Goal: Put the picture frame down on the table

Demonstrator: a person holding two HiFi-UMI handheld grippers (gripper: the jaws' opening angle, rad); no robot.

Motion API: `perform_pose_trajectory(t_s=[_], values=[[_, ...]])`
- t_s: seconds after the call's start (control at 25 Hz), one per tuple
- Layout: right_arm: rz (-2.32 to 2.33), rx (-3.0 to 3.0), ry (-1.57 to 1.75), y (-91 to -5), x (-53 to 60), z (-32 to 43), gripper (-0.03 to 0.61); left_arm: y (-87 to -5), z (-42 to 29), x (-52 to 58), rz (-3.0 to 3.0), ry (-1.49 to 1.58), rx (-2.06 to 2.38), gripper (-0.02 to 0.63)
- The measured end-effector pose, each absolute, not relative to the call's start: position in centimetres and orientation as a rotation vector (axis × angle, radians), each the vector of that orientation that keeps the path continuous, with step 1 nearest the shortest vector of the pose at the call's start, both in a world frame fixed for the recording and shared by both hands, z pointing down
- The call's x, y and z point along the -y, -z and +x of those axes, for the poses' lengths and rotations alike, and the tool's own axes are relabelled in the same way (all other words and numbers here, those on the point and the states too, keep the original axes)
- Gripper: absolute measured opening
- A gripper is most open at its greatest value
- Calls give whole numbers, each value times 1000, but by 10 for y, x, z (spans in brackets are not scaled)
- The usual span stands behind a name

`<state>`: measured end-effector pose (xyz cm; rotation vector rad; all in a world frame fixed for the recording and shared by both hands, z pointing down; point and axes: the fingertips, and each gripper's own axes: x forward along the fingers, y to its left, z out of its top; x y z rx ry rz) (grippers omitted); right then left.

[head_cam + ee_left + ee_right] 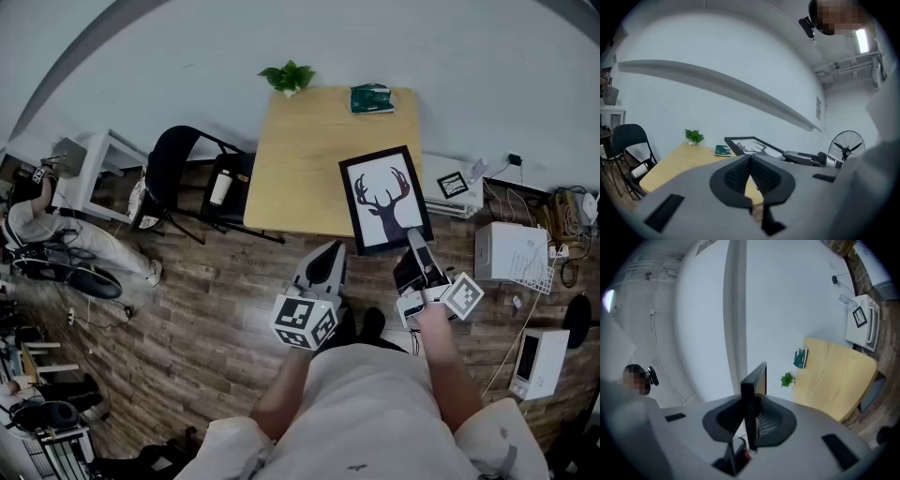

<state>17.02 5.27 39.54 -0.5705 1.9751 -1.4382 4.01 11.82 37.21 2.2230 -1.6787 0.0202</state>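
There is one desk [300, 169], with one plant [289, 77] and one green book [371, 98] on it. There is one frame [384, 197] and one black chair [178, 164]. There are two grippers, left [326, 251] and right [415, 240]. One fan [847, 146] shows in the left gripper view.

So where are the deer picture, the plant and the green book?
picture frame [384, 199], head view, on the deer print.
plant [289, 77], head view, on its leaves.
green book [371, 98], head view, on its cover.

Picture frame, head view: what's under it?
The picture frame, held in the right gripper, hangs over the near right corner of the table and some floor. Anything lying directly beneath is covered.
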Motion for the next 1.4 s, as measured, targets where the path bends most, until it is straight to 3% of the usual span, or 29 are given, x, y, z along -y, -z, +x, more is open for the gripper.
perform_pose_trajectory(t_s=[1.4], values=[[-551,-1866,1467,-413,-47,184,60,-386,53,-113,2235,-77,1656,8]])
